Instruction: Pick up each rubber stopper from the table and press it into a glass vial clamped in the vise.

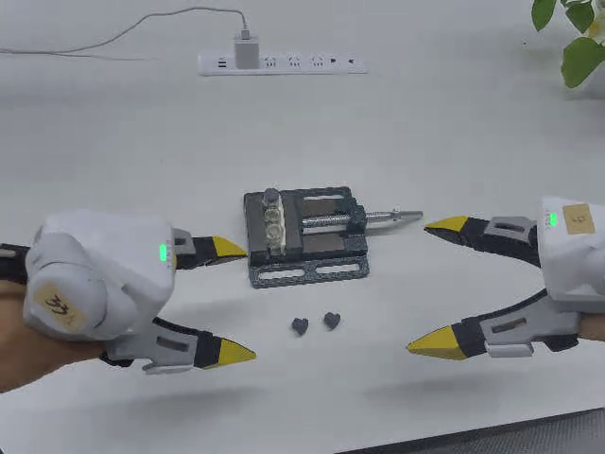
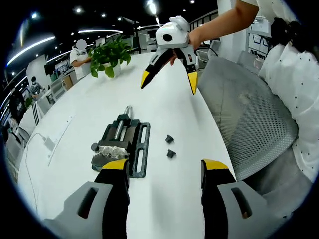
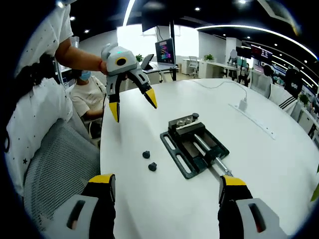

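Note:
A dark vise (image 1: 304,236) sits mid-table and clamps a row of glass vials (image 1: 274,223); the far vial carries a dark stopper (image 1: 271,196). Two black rubber stoppers (image 1: 301,326) (image 1: 332,321) lie on the table in front of the vise. My left gripper (image 1: 232,301) hovers open at the left of the vise, nothing between its yellow tips. My right gripper (image 1: 437,284) hovers open at the right, also empty. The left gripper view has the vise (image 2: 122,142), both stoppers (image 2: 169,146) and the right gripper (image 2: 168,79) beyond. The right gripper view has the vise (image 3: 192,143) and stoppers (image 3: 149,161).
A white power strip (image 1: 281,62) with a plugged charger and cable lies at the table's far side. Green plant leaves (image 1: 572,38) hang at the far right corner. The table's front edge runs close behind the grippers. A mesh chair (image 2: 246,119) stands beside the table.

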Available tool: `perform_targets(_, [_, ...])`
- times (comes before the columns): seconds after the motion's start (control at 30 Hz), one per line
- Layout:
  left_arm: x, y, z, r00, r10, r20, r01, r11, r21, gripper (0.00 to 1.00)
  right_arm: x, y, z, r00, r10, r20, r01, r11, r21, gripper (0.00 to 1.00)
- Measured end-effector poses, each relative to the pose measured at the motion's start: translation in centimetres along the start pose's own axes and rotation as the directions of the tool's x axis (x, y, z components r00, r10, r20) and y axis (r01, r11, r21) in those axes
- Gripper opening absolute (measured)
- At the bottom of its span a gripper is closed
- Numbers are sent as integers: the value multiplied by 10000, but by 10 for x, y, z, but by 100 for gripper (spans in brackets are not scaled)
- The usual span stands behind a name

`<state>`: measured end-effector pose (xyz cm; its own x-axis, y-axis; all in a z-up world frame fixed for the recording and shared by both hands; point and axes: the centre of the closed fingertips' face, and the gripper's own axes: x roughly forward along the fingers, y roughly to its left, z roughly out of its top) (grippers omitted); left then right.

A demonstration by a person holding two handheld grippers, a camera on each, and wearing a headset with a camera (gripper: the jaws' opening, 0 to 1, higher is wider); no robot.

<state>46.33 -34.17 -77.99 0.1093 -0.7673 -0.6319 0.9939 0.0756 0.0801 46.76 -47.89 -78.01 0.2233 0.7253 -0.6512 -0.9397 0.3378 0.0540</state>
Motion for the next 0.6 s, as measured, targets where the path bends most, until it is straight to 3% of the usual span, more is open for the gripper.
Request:
perform_targets(0.37, [32, -6, -15, 9916, -1033, -779, 1107, 9891, 973, 30, -5, 0, -5, 9998, -185, 98, 184, 9996, 193, 82])
perform_targets(0.6, [48, -6, -21, 9830, -1386, -1207, 1559, 9765, 1486, 22, -8, 0, -13, 9998, -184, 42, 183, 9993, 340, 82])
